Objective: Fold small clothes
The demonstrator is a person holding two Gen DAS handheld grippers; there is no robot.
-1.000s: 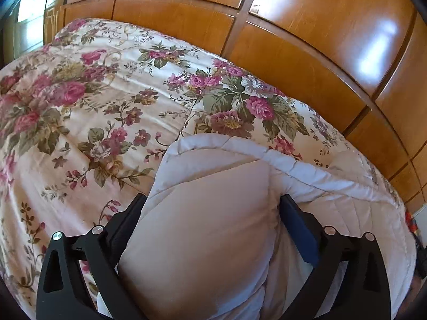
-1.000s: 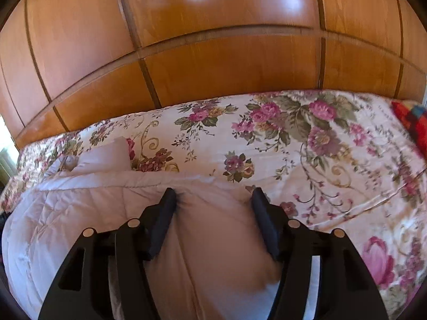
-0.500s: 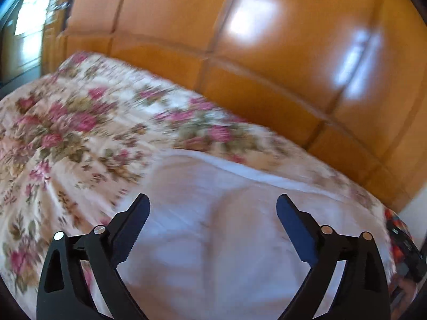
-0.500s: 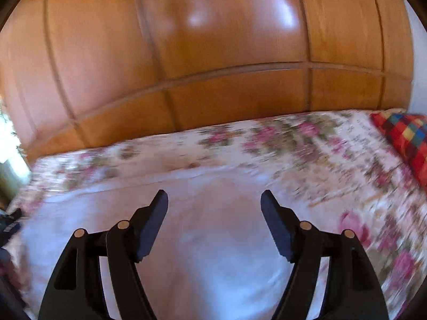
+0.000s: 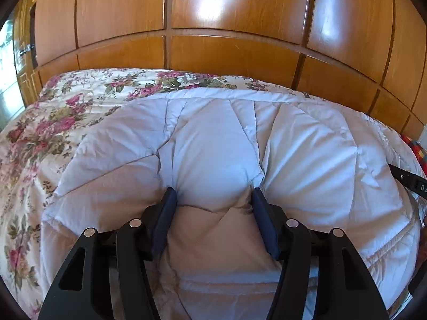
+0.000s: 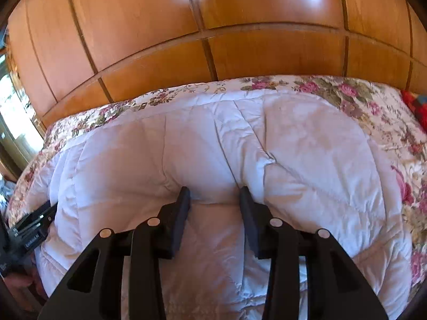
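White puffy quilt (image 5: pixel 307 144) looks soft and squishy, so the left gripper (image 5: pixel 212 196) and right gripper (image 6: pixel 213 194) are closing, each pinching a fat bunch near its edge.

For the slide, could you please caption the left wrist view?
Left gripper closing on a bunched fold of the white quilted blanket atop a floral bedspread.

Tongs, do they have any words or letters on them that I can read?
"DA": white letters on the black side of the right tongs, cut off by the picture's edge.
White label on the left tongs' black side: too small and blurred to read.
Nothing else has writing. Both tongs are closing with the white quilt between them.
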